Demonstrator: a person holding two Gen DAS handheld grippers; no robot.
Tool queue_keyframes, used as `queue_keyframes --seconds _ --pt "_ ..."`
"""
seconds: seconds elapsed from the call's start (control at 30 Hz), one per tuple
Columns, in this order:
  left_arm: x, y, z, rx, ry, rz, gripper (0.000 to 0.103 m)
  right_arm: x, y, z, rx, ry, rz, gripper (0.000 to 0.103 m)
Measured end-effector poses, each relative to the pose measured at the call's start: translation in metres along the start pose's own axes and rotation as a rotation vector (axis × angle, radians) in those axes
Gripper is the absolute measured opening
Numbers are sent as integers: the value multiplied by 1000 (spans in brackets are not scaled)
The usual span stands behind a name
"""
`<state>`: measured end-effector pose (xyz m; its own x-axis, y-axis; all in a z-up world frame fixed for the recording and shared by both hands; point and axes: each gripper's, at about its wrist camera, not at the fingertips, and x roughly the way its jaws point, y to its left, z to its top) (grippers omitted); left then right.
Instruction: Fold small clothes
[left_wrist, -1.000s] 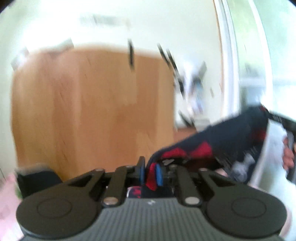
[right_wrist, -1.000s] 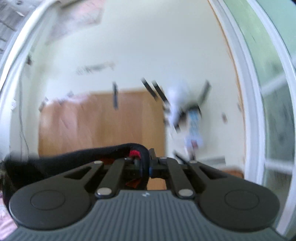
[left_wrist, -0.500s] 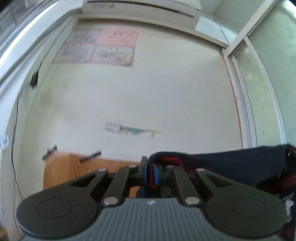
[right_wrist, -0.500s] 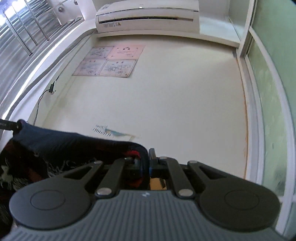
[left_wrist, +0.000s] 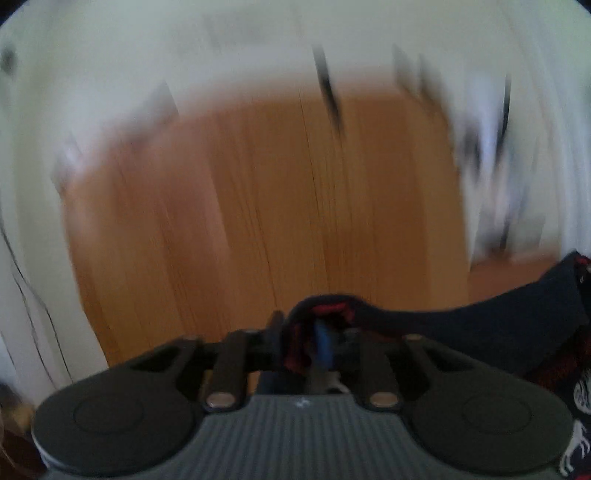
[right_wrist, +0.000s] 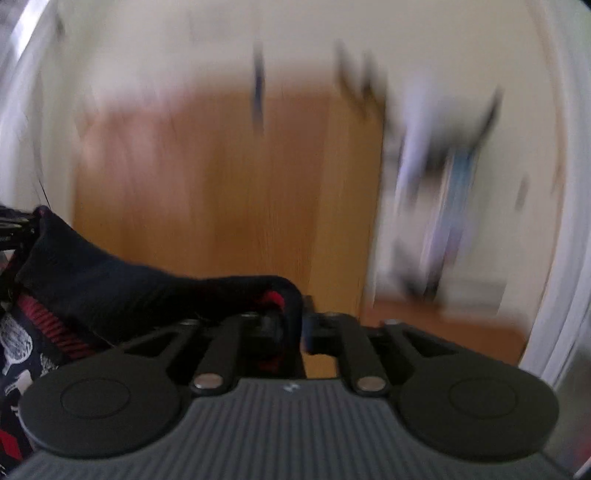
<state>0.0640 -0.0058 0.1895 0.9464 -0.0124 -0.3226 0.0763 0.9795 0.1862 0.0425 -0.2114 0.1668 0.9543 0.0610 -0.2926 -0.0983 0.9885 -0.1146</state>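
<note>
Both views are smeared by motion blur, so fine detail is lost. In the left wrist view, the left tongs (left_wrist: 308, 338) sit at the lower centre of the frame, and their jaws are opening. A bunched edge of the dark garment (left_wrist: 491, 325), navy with red trim, lies between the jaws; the blur hides whether the pads press on it. From there the cloth stretches to the right edge of the frame, where a white printed pattern shows at the lower right. Behind it, the wooden bench (left_wrist: 277, 221) fills the middle of the frame, with a pale wall above.

In the right wrist view, the right tongs (right_wrist: 295, 326) sit at the lower centre, and their jaws are opening too. The garment (right_wrist: 110, 284) loops over and between the jaws, a red patch showing just at the gap, and whether the pads bear on it I cannot tell. The cloth runs off to the left edge, where the white print appears at the lower left. The bench (right_wrist: 221, 203) lies beyond, in the centre and left of the frame, and blurred dark and pale shapes stand to its right.
</note>
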Motion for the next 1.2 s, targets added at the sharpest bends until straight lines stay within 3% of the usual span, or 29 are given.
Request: queue_keyframes --seconds 0.03,0.1,0.13,0.2,0.27,0.33,0.47,0.53,0.63,0.7,0.73,0.8,0.83,0.9,0.97,1.03,1.1,1.2 --pt "39 -15 -27 36 109 28 23 32 4 -25 -28 86 -43 47" --pt "89 -27 -72 64 278 75 19 72 5 -76 -61 251 -75 44" --pt "101 -24 -90 44 330 68 20 75 1 -96 -27 299 -52 46" --pt "105 -6 -112 -16 363 28 22 63 -12 -124 60 335 15 54" --pt "98 15 -121 -34 340 32 25 49 -22 -144 118 362 50 73" --pt "94 35 -125 -42 333 50 39 41 -30 -151 172 395 96 73" --pt "95 64 -135 -65 382 48 47 36 -40 -155 331 469 206 73" --pt "95 68 -145 -72 416 36 50 33 -39 -154 385 463 220 76" --pt "83 70 -155 -58 417 -1 54 26 -31 -146 353 434 228 78" --pt "79 65 -160 -21 403 2 52 27 -21 -149 257 450 198 26" --pt "80 62 -162 -6 395 7 48 29 -19 -152 221 466 168 10" --pt "81 58 -165 8 391 14 35 29 -33 -152 239 431 126 10" --pt "83 57 -165 4 392 13 33 27 -44 -147 219 386 54 10" --pt "86 56 -161 -5 375 38 35 32 -77 -136 163 289 -177 11" --pt "88 58 -157 -25 374 40 37 46 -121 -136 271 330 -318 13" --pt "87 59 -151 -36 362 26 45 54 -136 -135 276 380 -422 19" --pt "84 55 -145 -18 334 13 53 46 -142 -126 328 339 -373 32" --pt "90 38 -136 47 310 -3 57 38 -121 -107 364 253 -215 38"
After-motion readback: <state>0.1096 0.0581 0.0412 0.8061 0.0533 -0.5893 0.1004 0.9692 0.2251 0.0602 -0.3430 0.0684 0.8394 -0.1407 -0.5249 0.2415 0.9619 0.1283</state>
